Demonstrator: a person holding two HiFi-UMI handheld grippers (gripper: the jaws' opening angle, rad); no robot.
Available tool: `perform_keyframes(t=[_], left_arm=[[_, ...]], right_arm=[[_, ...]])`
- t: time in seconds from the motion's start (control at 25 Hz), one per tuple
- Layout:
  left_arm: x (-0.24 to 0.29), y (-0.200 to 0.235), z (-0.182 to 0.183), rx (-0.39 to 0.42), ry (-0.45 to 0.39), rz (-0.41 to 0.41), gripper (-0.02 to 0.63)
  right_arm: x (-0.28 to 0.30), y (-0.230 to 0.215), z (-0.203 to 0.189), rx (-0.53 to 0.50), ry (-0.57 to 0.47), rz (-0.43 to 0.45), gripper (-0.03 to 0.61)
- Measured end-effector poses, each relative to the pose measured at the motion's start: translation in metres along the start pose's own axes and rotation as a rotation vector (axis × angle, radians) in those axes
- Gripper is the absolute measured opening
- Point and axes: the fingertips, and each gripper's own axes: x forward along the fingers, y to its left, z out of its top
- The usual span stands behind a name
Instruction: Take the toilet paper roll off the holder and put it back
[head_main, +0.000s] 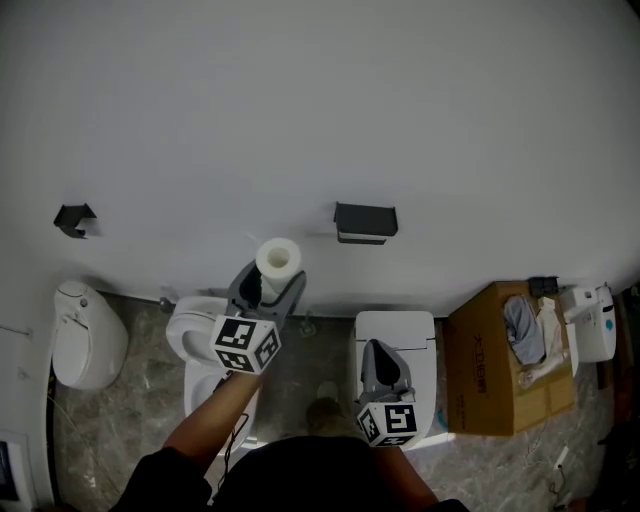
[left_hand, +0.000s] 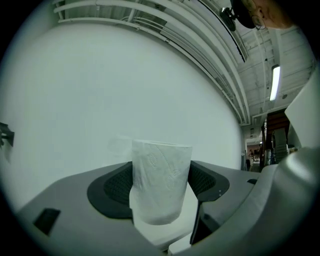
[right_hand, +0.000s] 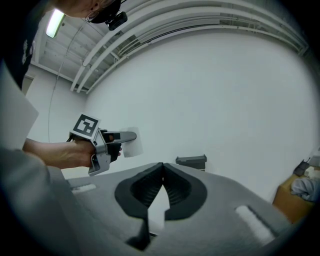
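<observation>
Left gripper view: my left gripper (left_hand: 161, 186) clamps the toilet paper roll (left_hand: 160, 170), mount unseen. Head view shows it left of the holder (head_main: 365, 222). My right gripper (right_hand: 162, 169) is clenched, empty.

Grey left gripper (head_main: 272, 283) and right gripper (head_main: 380, 350) bear black ribbed jaws and black-white marker cubes (head_main: 246, 344).
</observation>
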Motion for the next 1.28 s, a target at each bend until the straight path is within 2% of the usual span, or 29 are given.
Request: perform_keyframes(t=[0.36, 0.48, 0.72, 1.04, 1.28], left_arm=[[0.124, -0.017, -0.004, 0.085, 0.022, -0.107, 0.345], [0.165, -0.019, -0.021, 0.099, 0.039, -0.145, 0.346], [0.233, -0.016, -0.052, 0.094, 0.075, -0.166, 0.345], [0.288, -0.019, -0.065, 0.128, 0.077, -0.168, 0.347], [0.3, -0.023, -0.079, 0.117, 0.102, -0.162, 0.347]], right_arm=[[0.023, -0.039, 0.002, -0.008, 0.001, -0.031, -0.003], [0.034, -0.051, 0.003, 0.004, 0.007, -0.038, -0.003], [0.052, -0.07, 0.001, -0.001, 0.024, -0.047, -0.003], [0.064, -0.093, -0.011, -0.018, 0.057, -0.075, -0.003], [0.069, -0.097, -0.021, -0.015, 0.076, -0.066, -0.003]])
